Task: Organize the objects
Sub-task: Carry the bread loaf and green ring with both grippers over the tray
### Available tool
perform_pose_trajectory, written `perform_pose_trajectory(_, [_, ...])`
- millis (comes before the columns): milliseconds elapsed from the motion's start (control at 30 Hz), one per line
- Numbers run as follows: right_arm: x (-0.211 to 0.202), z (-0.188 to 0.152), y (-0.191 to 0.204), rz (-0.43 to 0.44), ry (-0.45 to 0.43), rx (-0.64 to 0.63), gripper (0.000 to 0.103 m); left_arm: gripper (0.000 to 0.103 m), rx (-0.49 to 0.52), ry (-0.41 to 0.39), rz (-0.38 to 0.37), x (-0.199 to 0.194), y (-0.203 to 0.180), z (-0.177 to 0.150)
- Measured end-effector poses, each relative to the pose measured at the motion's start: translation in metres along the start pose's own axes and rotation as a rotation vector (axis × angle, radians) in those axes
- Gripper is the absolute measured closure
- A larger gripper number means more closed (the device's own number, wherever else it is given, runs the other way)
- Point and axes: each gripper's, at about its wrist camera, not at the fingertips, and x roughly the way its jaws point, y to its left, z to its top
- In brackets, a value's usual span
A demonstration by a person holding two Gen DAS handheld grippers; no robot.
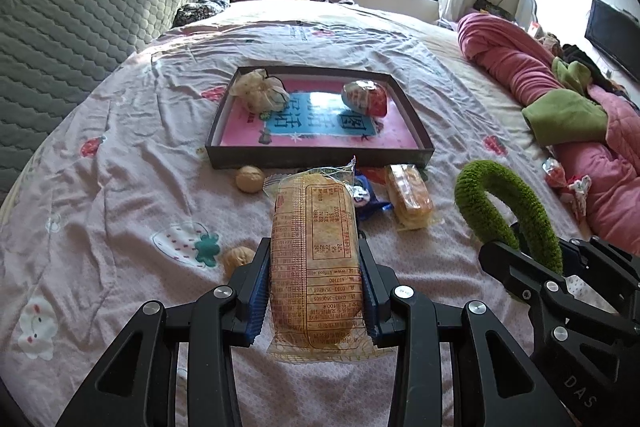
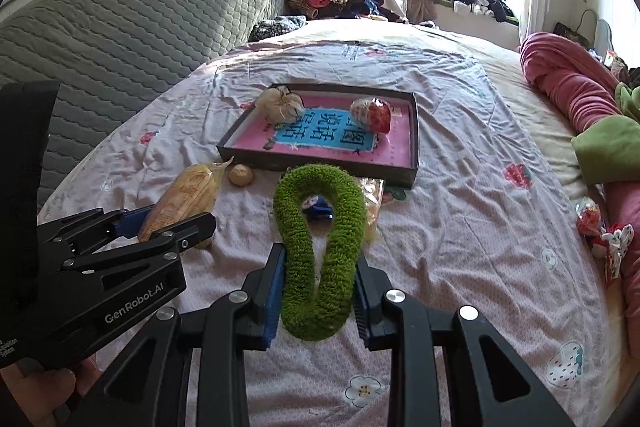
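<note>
Left tool (image 1: 316, 291) pinches a wrapped cracker pack (image 1: 314, 259) lengthwise, lifted above the bed (image 1: 120, 187). Right tool (image 2: 318, 297) squeezes a fuzzy green loop (image 2: 320, 247), also raised. Beyond them sits the dark tray (image 1: 320, 157) holding two wrapped items, walnuts and snacks scattered just before it.

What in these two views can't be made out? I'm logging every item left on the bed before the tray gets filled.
- Blue wrapped item: left wrist view, half covered by the snack pack; right wrist view, seen only through the green fuzzy loop.
- Walnut: left gripper finger covers part.
- Red wrappers beside the pink blanket: too distorted at the edge to identify.
</note>
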Motion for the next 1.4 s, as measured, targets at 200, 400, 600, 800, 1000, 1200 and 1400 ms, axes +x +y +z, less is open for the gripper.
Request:
perform_pose_trajectory(200, [-0.003,0.007,0.002,-0.001,-0.011,-0.004,0.072,0.063,0.004,-0.016,0.006,-0.005,0.005,0.009])
perform_pose_trajectory(400, [-0.011,0.021,0.003,-0.006,-0.033,-0.014,0.072,0.063,0.033,-0.035,0.012,-0.01,0.004,0.023])
perform_pose_trajectory(600, [-0.018,0.04,0.001,-0.019,-0.065,-0.031,0.072,0.063,0.061,-0.068,0.023,-0.019,0.002,0.044])
perform_pose_trajectory(800, [-0.023,0.06,0.002,-0.023,-0.095,-0.045,0.072,0.063,0.085,-0.089,0.038,-0.021,-0.002,0.062])
perform_pose_trajectory(1000, [-0.019,0.08,0.004,-0.026,-0.114,-0.068,0.072,0.063,0.103,-0.1,0.052,-0.017,-0.004,0.077])
perform_pose_trajectory(1200, [-0.011,0.098,0.004,-0.021,-0.135,-0.072,0.072,0.063,0.12,-0.112,0.065,-0.008,-0.003,0.095])
perform_pose_trajectory(1400, [0.009,0.116,0.0,-0.019,-0.139,-0.073,0.072,0.063,0.134,-0.111,0.075,0.012,-0.002,0.113])
